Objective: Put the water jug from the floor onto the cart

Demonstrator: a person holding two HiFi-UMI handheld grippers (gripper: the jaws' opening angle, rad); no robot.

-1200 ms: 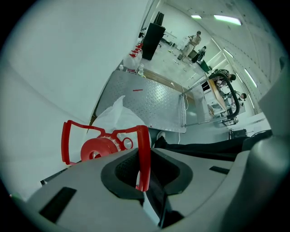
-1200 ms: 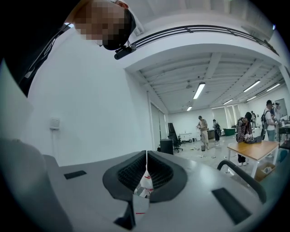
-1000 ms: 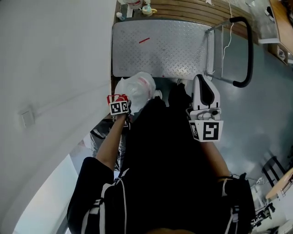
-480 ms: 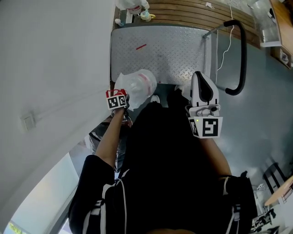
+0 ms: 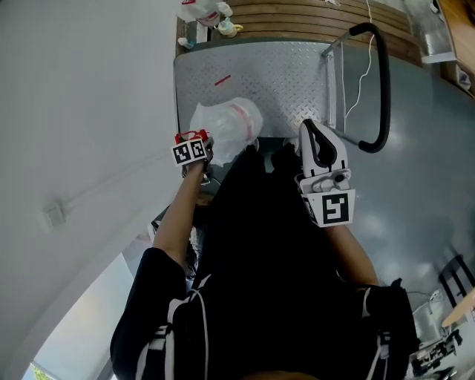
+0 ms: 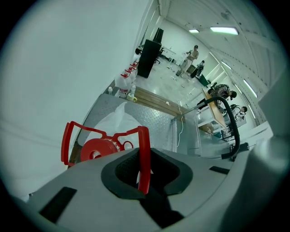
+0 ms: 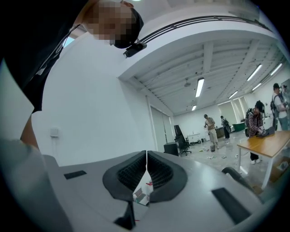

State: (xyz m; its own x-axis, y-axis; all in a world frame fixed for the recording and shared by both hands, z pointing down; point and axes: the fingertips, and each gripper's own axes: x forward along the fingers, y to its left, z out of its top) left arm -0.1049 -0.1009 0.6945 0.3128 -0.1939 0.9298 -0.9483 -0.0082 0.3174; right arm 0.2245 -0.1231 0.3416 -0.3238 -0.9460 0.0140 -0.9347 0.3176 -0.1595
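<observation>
left gripper (image 6: 142, 177): jaws narrowed to a thin gap, pads clamped on one upright strap of the red carry handle (image 6: 144, 154); tool points steeply down
red carry handle: thin plastic frame that loops round the red cap (image 6: 96, 150); the gripped strap runs down between the pads
red cap: round with a hole in the middle, just left of the jaws in the left gripper view
water jug (image 5: 226, 125): whitish, translucent, hanging under the left gripper by its handle; off the floor; in the head view it is over the near-left corner of the cart deck (image 5: 286, 78); cannot tell if its base touches the deck
right gripper (image 7: 146, 174): jaws closed together, pads meeting in a line with nothing between them; points level into the room; in the head view it is at the deck's near edge, right of the jug and apart from it
cart deck: grey tread-plate metal, with a small red mark (image 5: 221, 79) toward its left side
push handle (image 5: 383, 82): black tube bar at the deck's right end in the head view
wall (image 5: 74, 111): white, runs along the left of the cart, just beside the jug
wooden boards (image 5: 297, 15): beyond the deck's far edge, with bottles (image 5: 204, 11) at their left end
person (image 5: 274, 245): black clothes, bare forearms, one gripper in each hand
background: people at desks far down the room in both gripper views, too small to detail
</observation>
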